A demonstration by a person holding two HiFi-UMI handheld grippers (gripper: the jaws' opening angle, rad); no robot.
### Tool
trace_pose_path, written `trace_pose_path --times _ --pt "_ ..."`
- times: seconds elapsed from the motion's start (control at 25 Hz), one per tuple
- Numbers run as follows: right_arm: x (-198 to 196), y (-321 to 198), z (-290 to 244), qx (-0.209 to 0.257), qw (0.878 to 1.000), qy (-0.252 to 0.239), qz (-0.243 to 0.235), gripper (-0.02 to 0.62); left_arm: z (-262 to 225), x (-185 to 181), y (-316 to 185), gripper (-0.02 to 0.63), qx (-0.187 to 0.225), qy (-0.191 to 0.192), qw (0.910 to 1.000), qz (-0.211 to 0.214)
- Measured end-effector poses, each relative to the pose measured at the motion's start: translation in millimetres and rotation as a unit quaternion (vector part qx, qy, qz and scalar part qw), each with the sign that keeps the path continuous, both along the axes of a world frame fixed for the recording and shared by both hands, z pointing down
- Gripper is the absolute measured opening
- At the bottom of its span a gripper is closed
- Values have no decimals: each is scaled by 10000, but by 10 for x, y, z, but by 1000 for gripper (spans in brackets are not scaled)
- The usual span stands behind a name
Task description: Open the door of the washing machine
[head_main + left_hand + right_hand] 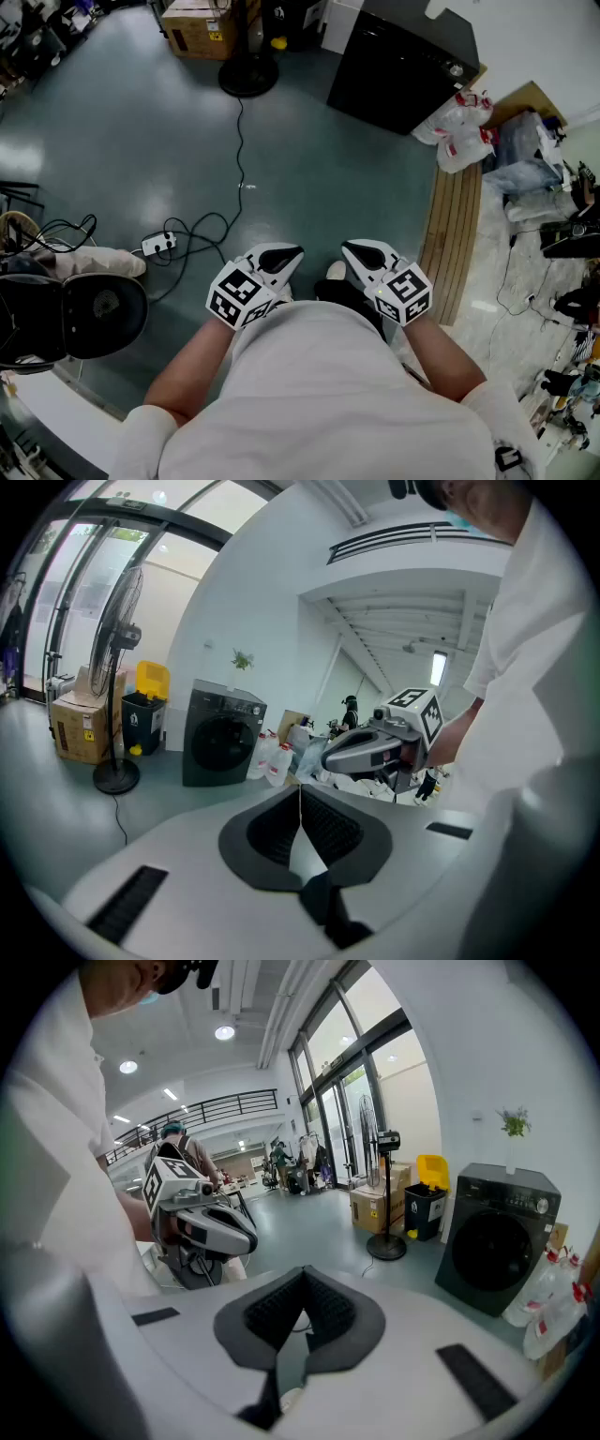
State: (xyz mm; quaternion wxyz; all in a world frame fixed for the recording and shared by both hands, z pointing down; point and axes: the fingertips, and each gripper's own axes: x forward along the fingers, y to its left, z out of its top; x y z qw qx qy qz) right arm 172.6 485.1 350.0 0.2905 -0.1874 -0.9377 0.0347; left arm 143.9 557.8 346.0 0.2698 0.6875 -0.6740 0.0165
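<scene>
Holding the left gripper (281,258) and the right gripper (364,253) side by side just in front of a white shirt (328,403), the person has both pairs of jaws pressed together with nothing between them, as each gripper view shows. The two grippers are near each other but apart, above the grey-green floor (141,141). On the floor to their left lies a white power strip (157,246), and a black cable (240,150) runs between it and the round base of a standing fan (248,73) near the floor's far edge. A cardboard box (200,28) sits just left of the fan. The washing machine (398,61), dark, with its round door (223,741) flush against its front, stands at the far right corner of the floor by the white wall, well apart from both grippers. White plastic bags (459,131) lie just beside it, a slatted wooden panel (453,230) lies along the floor's right edge, and a black chair (84,314) stands at the near left.
</scene>
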Motion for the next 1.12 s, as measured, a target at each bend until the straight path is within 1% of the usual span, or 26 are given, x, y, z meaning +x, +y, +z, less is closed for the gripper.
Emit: trace_pose_path --times 0.16,0.32,0.48,0.6,0.72,0.76,0.8,0.88,1.0,1.12 --pt "-15 -124 -6 17 10000 20 8 6 -4 -66 -85 18 16 35 10000 -85" --pt "-70 -250 103 -29 10000 71 -18 6 65 -201 -216 18 -12 60 9998 -182" --pt "-333 -518 180 -181 9998 38 12 6 126 -414 -461 18 -133 56 9997 -198" --pt "-604 -725 205 -343 9994 -50 -69 8 162 -630 -698 18 -349 -137 9992 -154" --pt "-900 -1016 163 -421 9989 -158 -157 10 91 -901 -1045 20 -440 -273 9985 -161" --pt "-980 -1127 146 -430 9987 -188 -174 43 63 -987 -1179 20 -465 -328 9983 -154" --pt "-1050 -1238 127 -439 9986 -227 -183 55 35 -1071 -1310 20 -487 -389 9979 -149" --pt "-1175 -1471 90 -436 9984 -327 -164 24 -20 -1243 -1572 20 -501 -487 9974 -148" --pt "-1323 -1871 110 -394 9985 -386 -60 10 -47 -1469 -2008 20 -470 -542 9973 -123" --pt "-1393 -2266 210 -443 9985 -275 140 9 -9 -1627 -2441 20 -463 -606 9971 -36"
